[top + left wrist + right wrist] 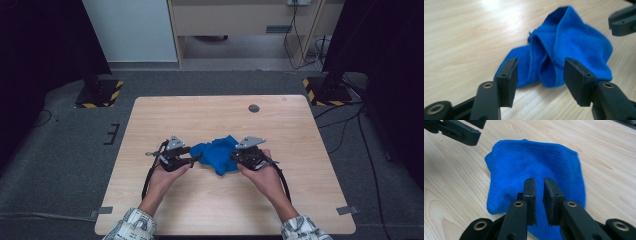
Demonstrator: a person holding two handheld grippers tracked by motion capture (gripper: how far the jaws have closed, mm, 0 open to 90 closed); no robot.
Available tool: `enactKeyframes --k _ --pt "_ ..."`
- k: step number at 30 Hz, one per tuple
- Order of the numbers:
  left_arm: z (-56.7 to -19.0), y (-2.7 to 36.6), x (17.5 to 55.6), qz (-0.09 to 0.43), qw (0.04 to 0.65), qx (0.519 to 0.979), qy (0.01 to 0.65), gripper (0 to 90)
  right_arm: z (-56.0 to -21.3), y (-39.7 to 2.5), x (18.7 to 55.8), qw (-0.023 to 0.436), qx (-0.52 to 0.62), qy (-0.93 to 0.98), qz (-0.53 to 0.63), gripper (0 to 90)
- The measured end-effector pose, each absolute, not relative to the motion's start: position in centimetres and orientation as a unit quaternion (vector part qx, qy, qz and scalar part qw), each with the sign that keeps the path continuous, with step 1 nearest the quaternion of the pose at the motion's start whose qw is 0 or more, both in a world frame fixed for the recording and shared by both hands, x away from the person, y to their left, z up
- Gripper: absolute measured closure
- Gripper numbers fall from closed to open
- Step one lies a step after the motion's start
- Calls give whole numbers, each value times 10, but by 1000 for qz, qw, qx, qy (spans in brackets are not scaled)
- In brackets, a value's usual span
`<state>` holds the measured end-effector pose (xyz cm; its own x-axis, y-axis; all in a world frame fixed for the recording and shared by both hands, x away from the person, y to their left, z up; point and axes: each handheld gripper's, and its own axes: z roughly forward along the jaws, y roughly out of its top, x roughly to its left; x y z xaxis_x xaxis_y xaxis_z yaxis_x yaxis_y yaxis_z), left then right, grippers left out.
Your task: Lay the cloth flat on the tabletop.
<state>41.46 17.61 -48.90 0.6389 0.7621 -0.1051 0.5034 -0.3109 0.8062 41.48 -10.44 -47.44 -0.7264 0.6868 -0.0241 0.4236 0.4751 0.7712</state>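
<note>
While the crumpled blue cloth (216,154) lies just below the centre of the wooden table (150,120), the left gripper (539,75) stands spread at its 9 o'clock edge — the right gripper (539,192), nearly pressed together, pinches a fold at 3 o'clock. Best practice: bite a single outer layer, then draw apart evenly.

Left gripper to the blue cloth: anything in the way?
Nothing visible. The left gripper has its jaws open, with the cloth right ahead on bare table. The right gripper is at the cloth's far side, jaws almost closed over it; whether they pinch it cannot be told.
</note>
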Motion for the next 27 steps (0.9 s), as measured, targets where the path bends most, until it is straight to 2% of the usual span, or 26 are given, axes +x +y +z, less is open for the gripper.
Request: enactKeyframes --k 4,7,9,12,16,19,27 --pt "-496 177 415 148 418 804 396 481 -481 -95 421 161 339 844 384 581" --pt "-498 174 414 144 419 806 394 483 -485 -91 422 158 336 847 380 534" --pt "-499 172 414 141 418 808 390 488 -486 -90 422 156 337 849 376 539" --pt "-501 168 412 137 417 812 384 499 -489 -90 423 146 336 854 369 612" --pt "-501 164 411 135 418 815 377 512 -492 -93 424 138 332 860 362 859" --pt "-503 160 410 133 419 817 372 522 -492 -96 423 134 335 857 368 888" --pt "-514 146 412 131 402 833 356 540 -488 -104 421 137 341 845 388 894"
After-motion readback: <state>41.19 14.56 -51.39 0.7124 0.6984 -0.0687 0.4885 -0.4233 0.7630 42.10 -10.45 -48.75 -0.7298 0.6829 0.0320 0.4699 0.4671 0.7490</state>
